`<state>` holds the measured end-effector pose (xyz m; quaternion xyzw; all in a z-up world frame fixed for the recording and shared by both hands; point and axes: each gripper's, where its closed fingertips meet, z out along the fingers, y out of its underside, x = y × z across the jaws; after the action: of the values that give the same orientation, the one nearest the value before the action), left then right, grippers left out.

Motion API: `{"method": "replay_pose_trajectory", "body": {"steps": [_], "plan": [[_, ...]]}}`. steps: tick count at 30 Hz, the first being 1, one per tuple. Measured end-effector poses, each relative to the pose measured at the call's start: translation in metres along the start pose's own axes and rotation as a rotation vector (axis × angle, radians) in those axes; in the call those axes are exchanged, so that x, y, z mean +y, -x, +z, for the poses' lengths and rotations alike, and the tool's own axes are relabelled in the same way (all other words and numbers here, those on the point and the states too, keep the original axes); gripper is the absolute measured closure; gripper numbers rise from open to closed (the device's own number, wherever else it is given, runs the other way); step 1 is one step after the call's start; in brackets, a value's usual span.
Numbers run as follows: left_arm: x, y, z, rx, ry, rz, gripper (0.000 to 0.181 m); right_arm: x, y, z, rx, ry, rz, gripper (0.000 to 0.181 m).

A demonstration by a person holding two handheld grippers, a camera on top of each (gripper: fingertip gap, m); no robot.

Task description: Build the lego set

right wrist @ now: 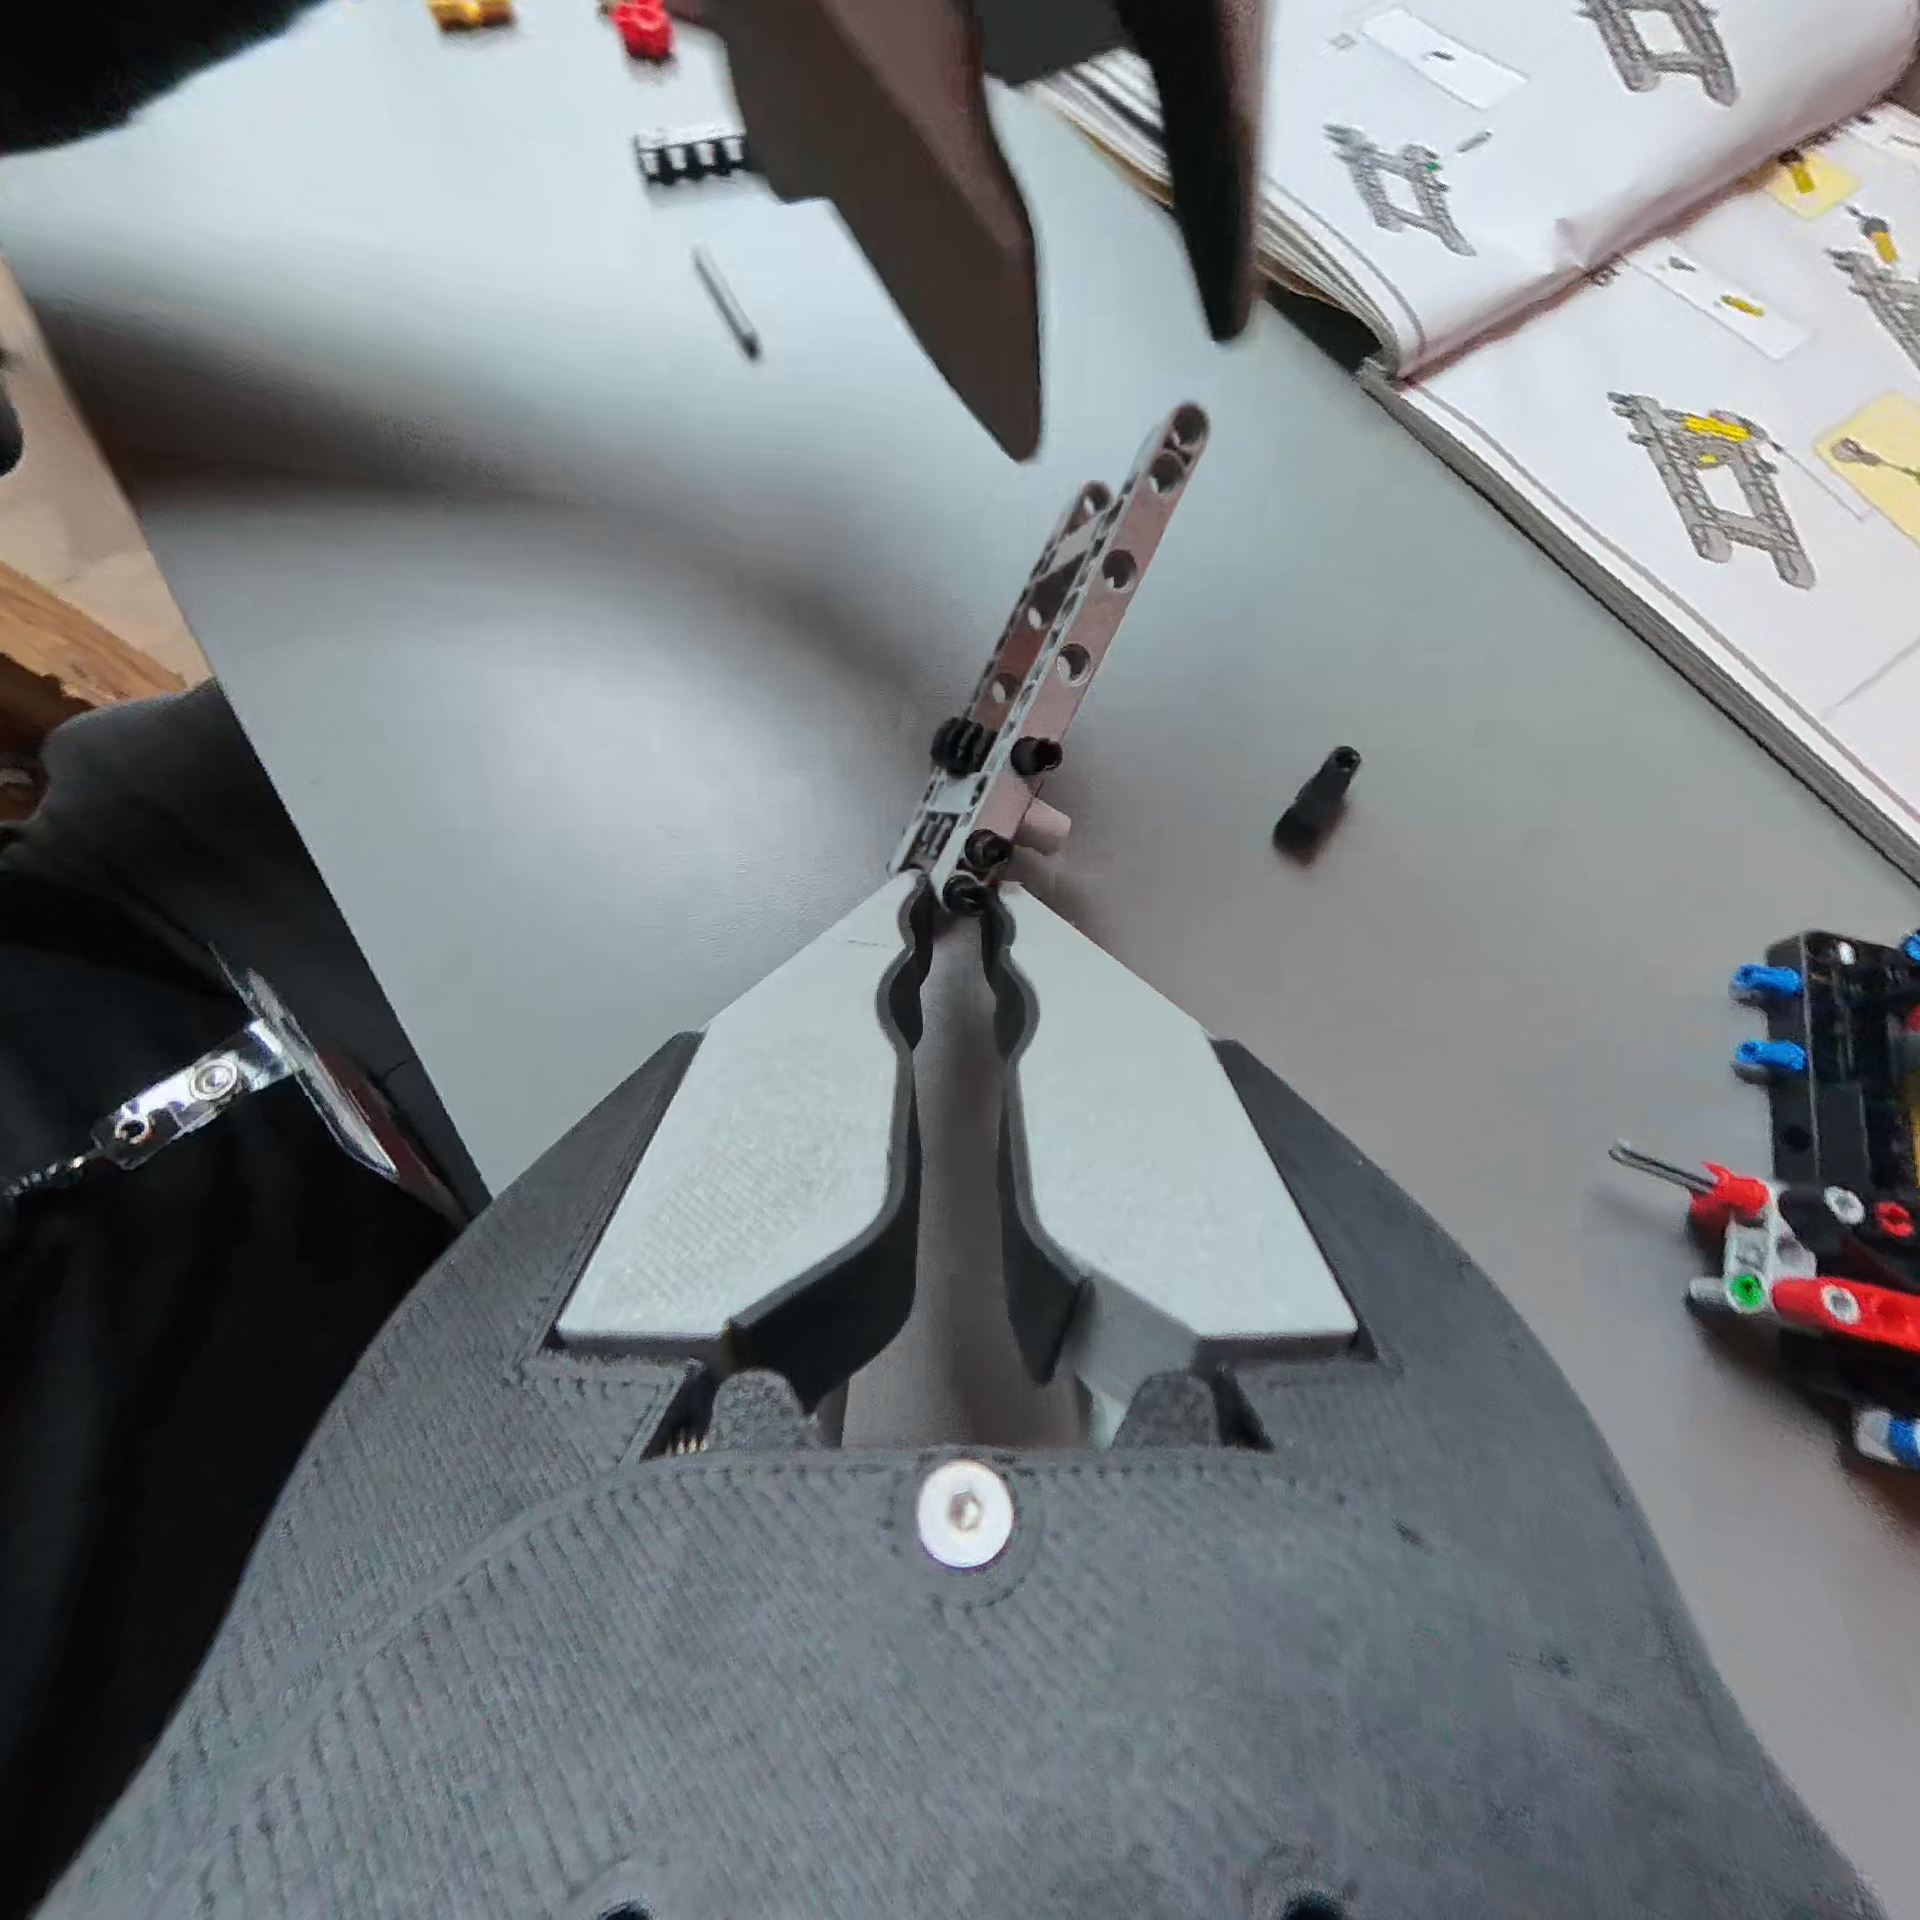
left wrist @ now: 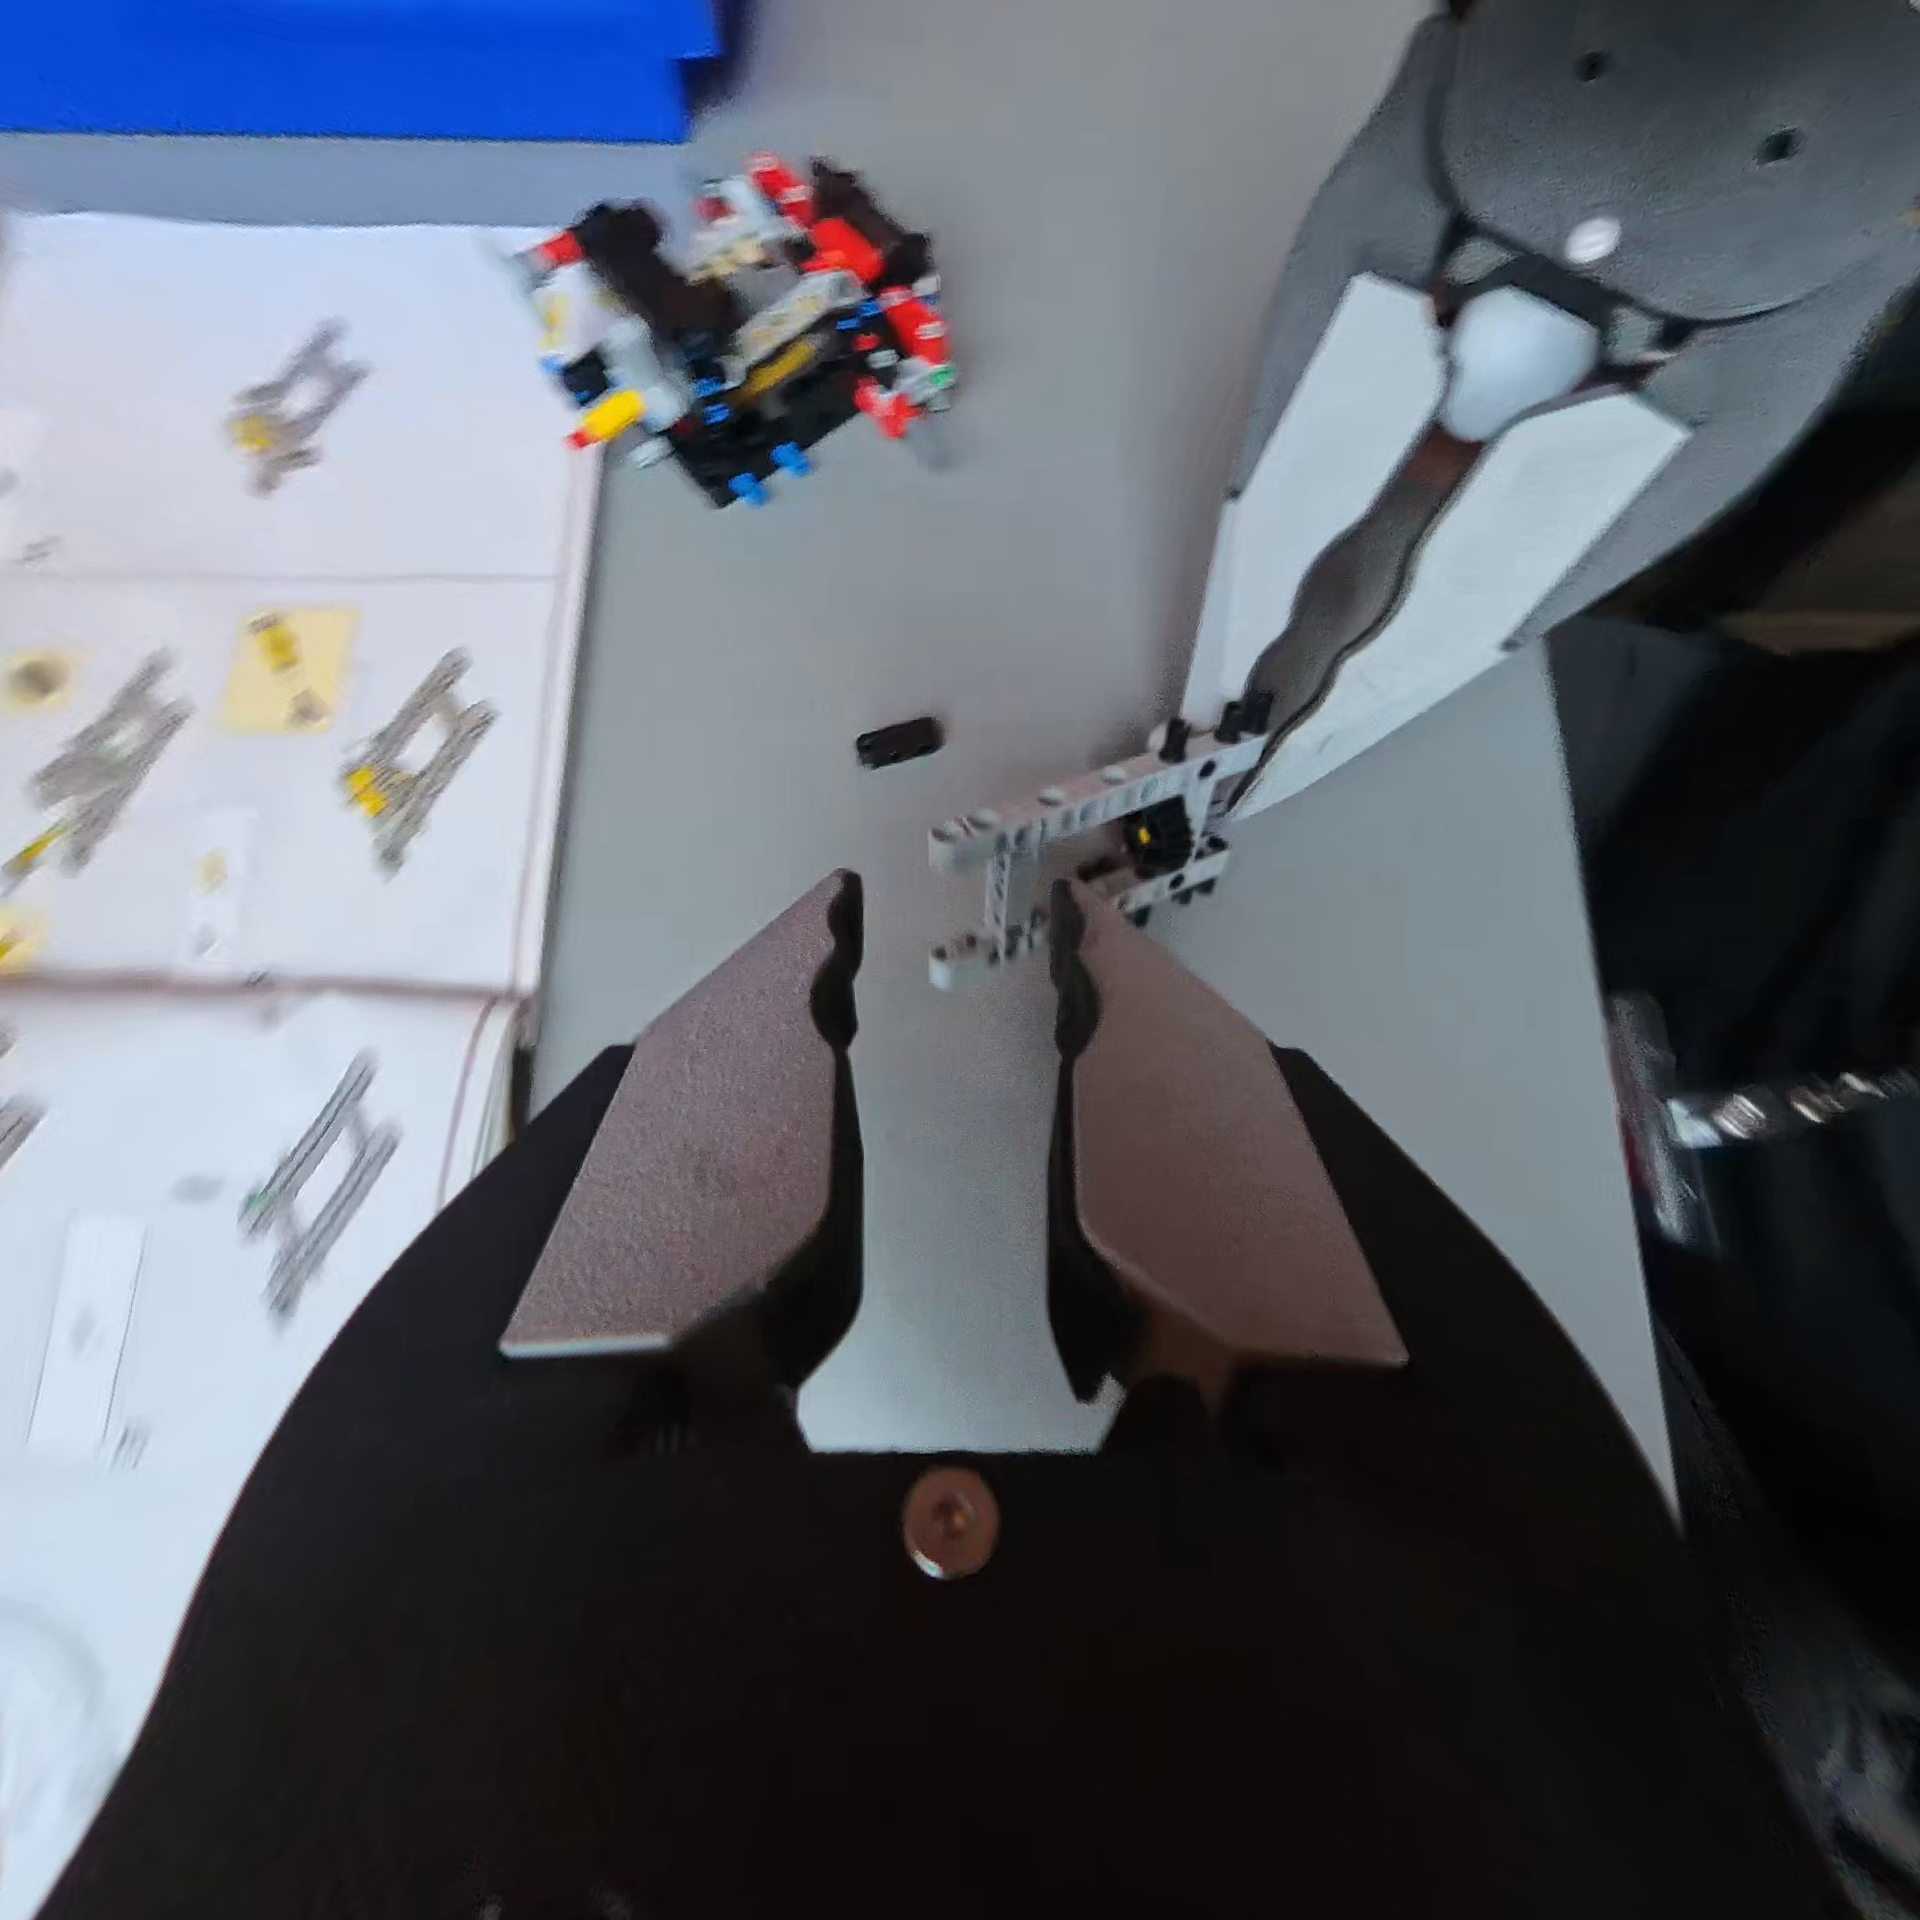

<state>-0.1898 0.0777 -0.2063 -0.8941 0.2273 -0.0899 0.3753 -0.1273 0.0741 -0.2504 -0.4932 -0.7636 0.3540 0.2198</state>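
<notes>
My right gripper is shut on the near end of a light grey beam frame with black pins, and holds it tilted above the table. In the left wrist view the frame hangs from the white-fingered right gripper. My left gripper is open and empty, its brown fingertips just short of the frame's free end. It also shows from above in the right wrist view. A small black connector lies loose on the table. The partly built black, red and white model stands farther off.
An open instruction booklet lies beside the work area. A blue box sits at the far edge. A thin black axle, a black beam and red and yellow pieces lie scattered. A person's dark sleeve is close. Left tips to right tips: about 8 cm. Left tips and right tips are each some 8 cm from the small black connector. Look for it in the right wrist view too.
</notes>
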Motion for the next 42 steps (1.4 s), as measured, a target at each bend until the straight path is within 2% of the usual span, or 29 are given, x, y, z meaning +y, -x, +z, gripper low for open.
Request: {"method": "replay_pose_trajectory", "body": {"steps": [2,4,7,11,20,22,24,27,31,35,38,40,42], "plan": [[0.005,-0.005,-0.012,-0.172,0.0,0.005,0.15,0.0,-0.003,-0.001,0.018,0.03,0.04,0.176],[-0.001,-0.037,-0.012,-0.152,-0.089,0.007,0.149,-0.003,0.0,0.001,0.002,0.027,0.077,0.177],[0.017,-0.051,0.008,-0.201,-0.054,-0.024,0.141,-0.009,0.003,0.006,-0.015,0.018,0.138,0.177],[0.027,-0.061,0.031,-0.183,-0.057,-0.021,0.122,-0.019,0.015,0.009,-0.058,0.015,0.162,0.178],[0.024,-0.058,0.027,-0.094,-0.144,-0.064,0.122,-0.027,0.032,0.011,-0.091,0.025,0.037,0.177],[0.025,-0.057,0.026,-0.094,-0.152,-0.076,0.125,-0.028,0.031,0.005,-0.11,0.014,0.025,0.172],[0.027,-0.056,0.025,-0.103,-0.144,-0.077,0.124,-0.03,0.022,-0.003,-0.121,-0.026,0.043,0.169],[0.028,-0.056,0.023,-0.101,-0.151,-0.083,0.124,-0.018,-0.016,-0.011,-0.041,-0.019,0.115,0.168],[0.029,-0.056,0.02,-0.101,-0.148,-0.098,0.122,-0.001,-0.063,0.0,0.065,0.07,0.214,0.165],[0.03,-0.056,0.014,-0.12,-0.147,-0.112,0.122,-0.005,-0.075,0.023,0.08,0.097,0.196,0.16],[0.035,-0.056,0.009,-0.142,-0.14,-0.12,0.123,-0.005,-0.082,0.032,0.112,0.125,0.152,0.168],[0.038,-0.057,0.006,-0.147,-0.143,-0.133,0.124,-0.005,-0.081,0.033,0.097,0.125,0.138,0.176],[0.043,-0.056,0.005,-0.147,-0.142,-0.153,0.124,-0.005,-0.078,0.032,0.063,0.123,0.135,0.177]]}}
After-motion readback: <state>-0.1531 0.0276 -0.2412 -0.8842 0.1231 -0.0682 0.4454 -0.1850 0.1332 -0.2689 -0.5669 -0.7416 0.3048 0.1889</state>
